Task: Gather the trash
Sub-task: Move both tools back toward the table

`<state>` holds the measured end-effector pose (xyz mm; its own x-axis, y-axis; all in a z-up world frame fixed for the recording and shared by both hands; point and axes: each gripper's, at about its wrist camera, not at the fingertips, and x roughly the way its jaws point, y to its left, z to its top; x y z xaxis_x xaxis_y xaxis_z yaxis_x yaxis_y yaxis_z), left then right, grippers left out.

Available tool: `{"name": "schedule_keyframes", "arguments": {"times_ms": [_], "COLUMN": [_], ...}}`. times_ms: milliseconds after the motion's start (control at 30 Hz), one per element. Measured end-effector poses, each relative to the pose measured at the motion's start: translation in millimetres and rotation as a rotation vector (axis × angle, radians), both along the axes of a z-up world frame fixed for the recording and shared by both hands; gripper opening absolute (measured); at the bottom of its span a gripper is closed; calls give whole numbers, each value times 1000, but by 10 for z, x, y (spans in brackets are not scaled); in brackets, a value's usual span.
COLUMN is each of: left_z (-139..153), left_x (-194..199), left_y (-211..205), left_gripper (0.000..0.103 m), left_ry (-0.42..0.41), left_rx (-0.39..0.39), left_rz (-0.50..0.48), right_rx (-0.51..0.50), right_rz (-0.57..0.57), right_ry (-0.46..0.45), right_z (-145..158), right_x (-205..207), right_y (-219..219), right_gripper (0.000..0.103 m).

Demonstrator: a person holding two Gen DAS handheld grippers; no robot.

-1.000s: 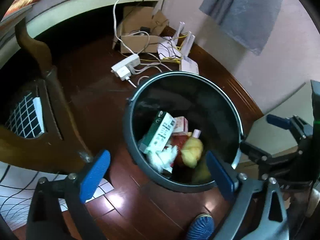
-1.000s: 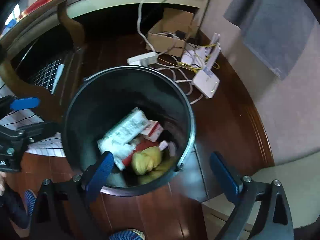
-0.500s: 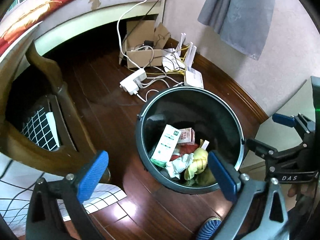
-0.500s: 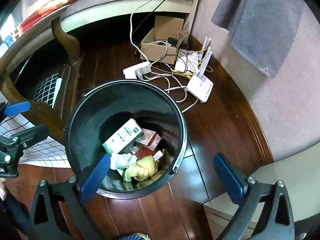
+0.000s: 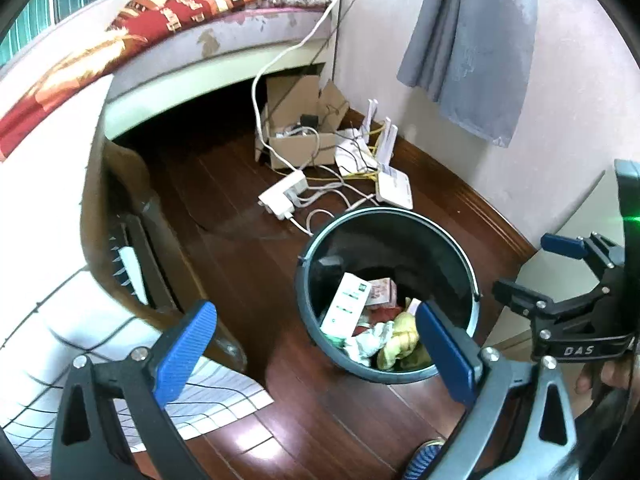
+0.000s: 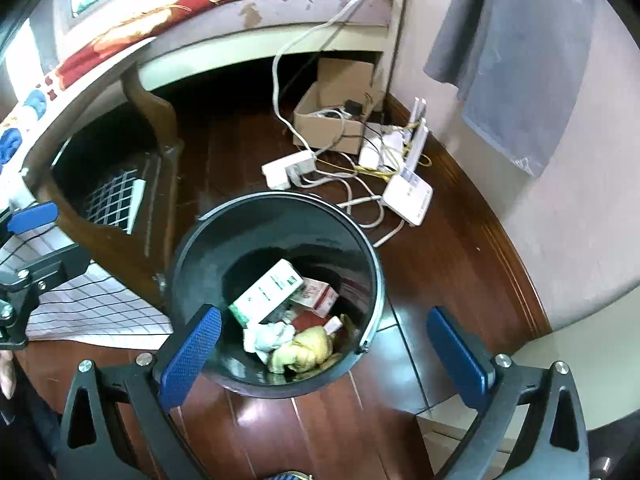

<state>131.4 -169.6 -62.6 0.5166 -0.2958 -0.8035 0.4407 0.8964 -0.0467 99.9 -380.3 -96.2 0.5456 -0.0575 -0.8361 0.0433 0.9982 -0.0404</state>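
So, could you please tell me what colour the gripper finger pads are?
Blue, on both grippers; the right wrist view shows its finger pads most clearly.

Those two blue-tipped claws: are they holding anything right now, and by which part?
Nothing. The left gripper and right gripper are both open and empty above the trash bin.

Open bin [image 6: 372, 264] mouth, cables [image 6: 360, 184] behind

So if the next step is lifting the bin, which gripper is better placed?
Probably right. The right gripper frames the trash bin's near rim, open; the left gripper sits off to the side.
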Motion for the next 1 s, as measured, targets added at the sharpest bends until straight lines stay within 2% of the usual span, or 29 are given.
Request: {"name": "schedule_keyframes", "arguments": {"times_ms": [400, 800, 1000], "left_z": [335, 472, 515], "left_x": [-115, -162, -193], "left_y": [427, 907, 1266], "left_gripper": [101, 101, 101], "left_ry": [-75, -120, -138], "left_rx": [-33, -28, -25], "left_rz": [80, 186, 259], "right_rx": [-12, -4, 13], "right_rz": [86, 146, 207], "right_ry": [-114, -227, -275], "right_z": [308, 609, 734], "right_x": [-18, -2, 59], "right_y": [294, 614, 910], "right_gripper": [103, 103, 103]}}
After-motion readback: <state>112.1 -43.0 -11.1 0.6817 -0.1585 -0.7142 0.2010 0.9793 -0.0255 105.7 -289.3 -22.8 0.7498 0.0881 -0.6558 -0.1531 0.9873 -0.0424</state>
